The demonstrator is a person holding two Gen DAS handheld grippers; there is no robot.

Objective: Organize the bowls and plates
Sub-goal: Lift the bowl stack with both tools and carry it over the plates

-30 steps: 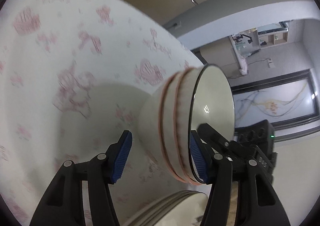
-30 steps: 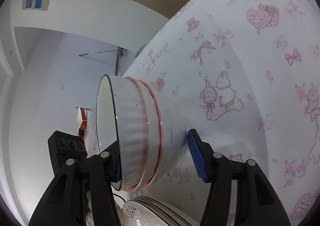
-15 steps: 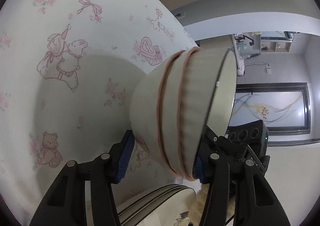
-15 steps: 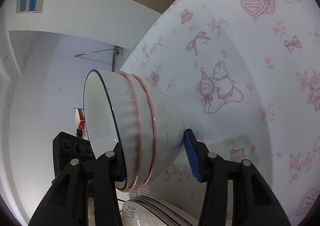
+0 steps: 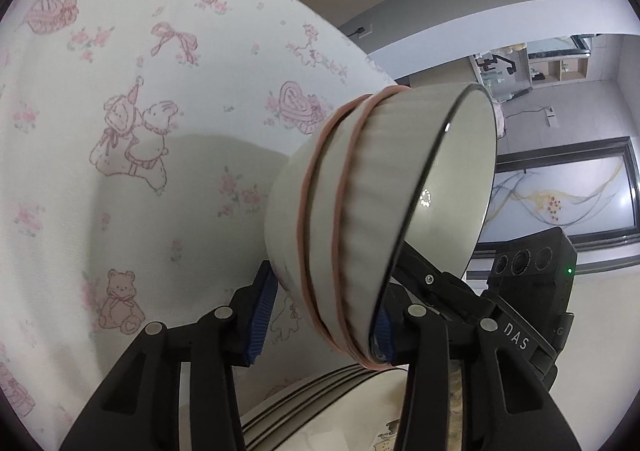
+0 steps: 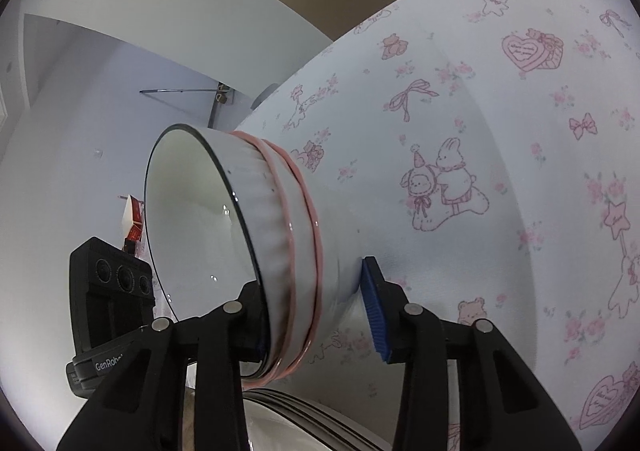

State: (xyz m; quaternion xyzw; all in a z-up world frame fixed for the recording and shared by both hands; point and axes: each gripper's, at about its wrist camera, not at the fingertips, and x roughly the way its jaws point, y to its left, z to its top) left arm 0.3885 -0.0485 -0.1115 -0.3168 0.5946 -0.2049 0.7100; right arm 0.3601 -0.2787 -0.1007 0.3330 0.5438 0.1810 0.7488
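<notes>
Left wrist view, glossy ribbed bowls [image 5: 360, 219] nested, pink-rimmed, printed cloth [image 5: 140, 131].

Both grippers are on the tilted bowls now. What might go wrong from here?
1. The stacked bowls are tipped on their side; nested ones may slide apart.
2. Left gripper and right gripper, jaws just closing around the bowls, catch only the lower edge, so the stack may slip.
3. Plates lie just below; a drop could chip them.
</notes>
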